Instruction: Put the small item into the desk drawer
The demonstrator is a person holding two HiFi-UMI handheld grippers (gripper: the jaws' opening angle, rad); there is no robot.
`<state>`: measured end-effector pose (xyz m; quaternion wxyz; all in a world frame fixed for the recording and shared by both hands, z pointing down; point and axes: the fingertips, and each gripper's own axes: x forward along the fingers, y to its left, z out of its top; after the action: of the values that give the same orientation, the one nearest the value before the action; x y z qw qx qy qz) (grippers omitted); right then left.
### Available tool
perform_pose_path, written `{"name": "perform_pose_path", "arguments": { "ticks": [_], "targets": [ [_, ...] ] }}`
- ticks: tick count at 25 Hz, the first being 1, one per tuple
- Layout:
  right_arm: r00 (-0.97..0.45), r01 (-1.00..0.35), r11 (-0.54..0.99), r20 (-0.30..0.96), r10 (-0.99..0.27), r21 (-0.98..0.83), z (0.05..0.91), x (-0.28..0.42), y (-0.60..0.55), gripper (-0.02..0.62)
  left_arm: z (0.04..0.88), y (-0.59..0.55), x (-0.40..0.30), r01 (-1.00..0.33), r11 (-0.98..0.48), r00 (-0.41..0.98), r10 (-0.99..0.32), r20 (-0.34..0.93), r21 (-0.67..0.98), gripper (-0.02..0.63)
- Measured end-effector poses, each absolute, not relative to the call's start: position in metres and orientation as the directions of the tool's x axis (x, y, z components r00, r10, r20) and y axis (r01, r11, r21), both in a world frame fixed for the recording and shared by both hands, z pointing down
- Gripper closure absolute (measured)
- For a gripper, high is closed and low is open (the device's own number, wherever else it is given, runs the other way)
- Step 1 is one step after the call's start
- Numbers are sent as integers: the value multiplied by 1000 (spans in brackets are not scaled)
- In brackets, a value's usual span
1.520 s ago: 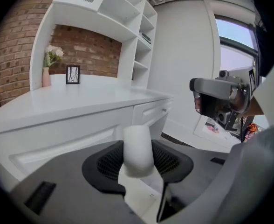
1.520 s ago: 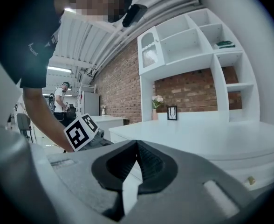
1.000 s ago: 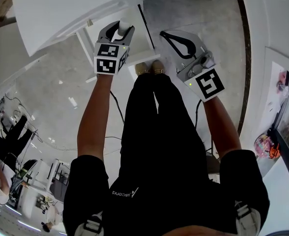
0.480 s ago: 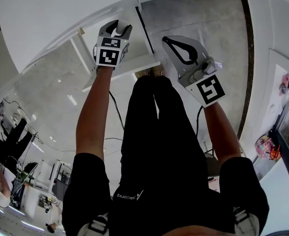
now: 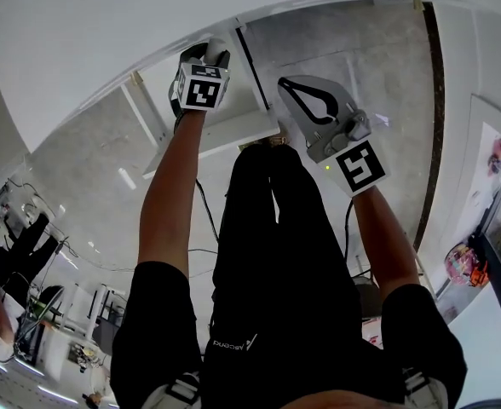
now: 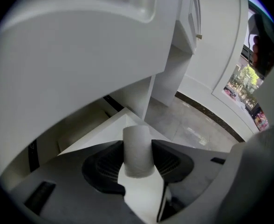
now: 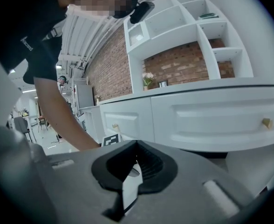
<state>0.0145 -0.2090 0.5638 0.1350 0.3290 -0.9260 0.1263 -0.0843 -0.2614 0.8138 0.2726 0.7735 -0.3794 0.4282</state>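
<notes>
A small white cylinder (image 6: pixel 138 148) stands upright between the black pads of my left gripper (image 6: pixel 138 160), which is shut on it. In the head view the left gripper (image 5: pixel 206 58) points steeply down, with the cylinder's top (image 5: pixel 217 48) showing over the open white drawer (image 5: pixel 233 113). The drawer's corner (image 6: pixel 123 122) lies just beyond the cylinder in the left gripper view. My right gripper (image 5: pixel 285 82) hangs to the right of the drawer, its jaws meeting at the tips with nothing in them; its own view shows the same right gripper (image 7: pixel 136 146).
The white desk top (image 5: pixel 106 41) curves above the drawer. Closed drawer fronts with brass knobs (image 7: pixel 266 122) and white wall shelves (image 7: pixel 183 36) fill the right gripper view. My black-clad legs (image 5: pixel 267 228) stand on the grey floor close to the drawer.
Both grippers have sunk toward the desk; the left one, still holding the cylinder, has come down over the open drawer and tipped more steeply. The right gripper dropped a little.
</notes>
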Motion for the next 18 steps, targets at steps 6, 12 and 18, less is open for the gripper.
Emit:
{"name": "perform_pose_path", "arguments": {
  "ticks": [6, 12, 18],
  "targets": [
    [-753, -634, 756, 350, -557, -163, 578, 15, -203, 594, 841, -263, -84, -819, -571, 301, -341, 891, 58, 422],
    [-764, -613, 774, 370, -528, -160, 581, 13, -198, 594, 856, -267, -92, -829, -559, 271, -351, 897, 32, 421],
    [-766, -609, 775, 381, -518, -169, 590, 17, -195, 594, 867, -278, -95, -838, -545, 271, -373, 887, 28, 419]
  ]
}}
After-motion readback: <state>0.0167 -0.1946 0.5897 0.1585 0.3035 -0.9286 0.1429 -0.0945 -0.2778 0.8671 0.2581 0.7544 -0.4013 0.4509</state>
